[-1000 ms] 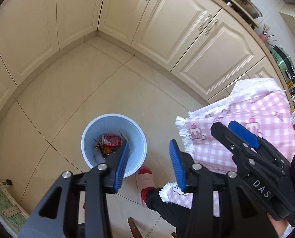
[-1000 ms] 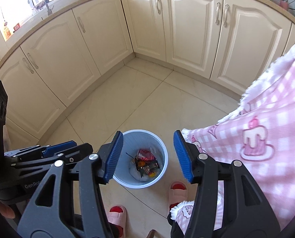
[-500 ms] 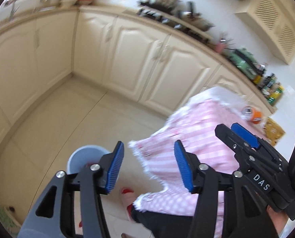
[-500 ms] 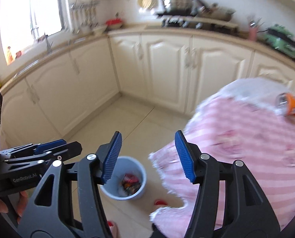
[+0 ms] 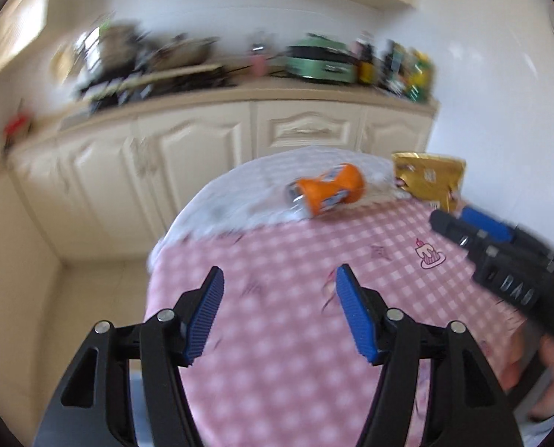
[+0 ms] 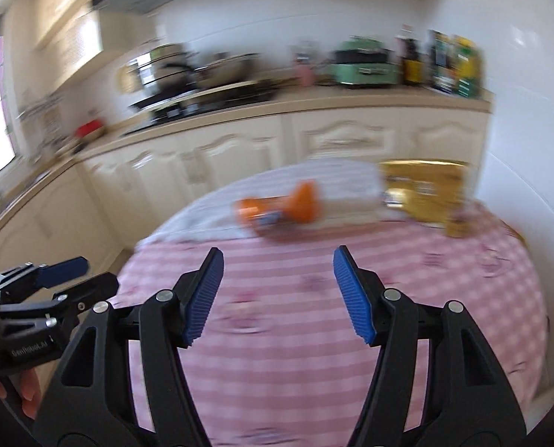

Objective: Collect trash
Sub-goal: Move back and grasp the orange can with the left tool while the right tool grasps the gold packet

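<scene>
- On the left, the left gripper (image 5: pixel 279 311) has swung up off the floor; a second ago it looked down into a blue bin with wrappers in it, and now the bin is gone from both views and the pink checked tablecloth (image 5: pixel 277 354) fills the space under its fingers. Its jaws stand wide apart with nothing between them.
- In the middle, the crushed orange can (image 5: pixel 327 190) lies on its side at the far edge of the table, on the white part of the cloth, well beyond both sets of fingers. Half a second ago it was only a speck at the frame's edge.
- Just right of the can sits the gold snack bag (image 5: pixel 430 178), near it but apart.
- On the right, the right gripper (image 6: pixel 277 292) has risen the same way; its jaws also gape, empty.
- I judge a drop into the bin finished, and both tools now turning toward the next pieces of trash. Everything is motion-blurred, so finer detail escapes me.
</scene>
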